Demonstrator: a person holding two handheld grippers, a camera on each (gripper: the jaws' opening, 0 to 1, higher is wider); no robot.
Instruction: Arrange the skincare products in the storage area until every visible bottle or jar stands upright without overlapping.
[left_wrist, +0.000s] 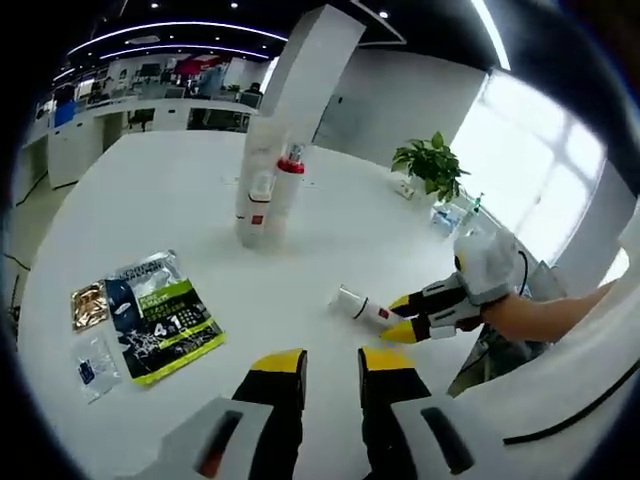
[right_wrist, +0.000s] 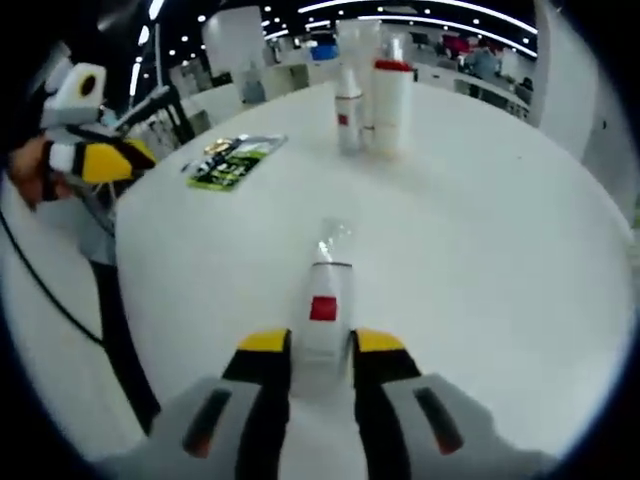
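White bottle (right_wrist: 322, 325): lies on its side on the surface (right_wrist: 480, 230), clear cap pointing away
Right claw (right_wrist: 320, 350): clamped on the bottle's base
Left claw (left_wrist: 332, 362): jaws apart, nothing between them
Sachets (left_wrist: 160, 315): flat, left of the left claw
Upright bottles (right_wrist: 372, 95): clustered farther back, touching

My right gripper (right_wrist: 320, 350) sits low, its jaws closed on the body of a lying bottle (right_wrist: 322, 320). My left gripper (left_wrist: 331, 365) hovers with its jaws parted and nothing between them. My right forearm (left_wrist: 545, 310) reaches in behind the right gripper.
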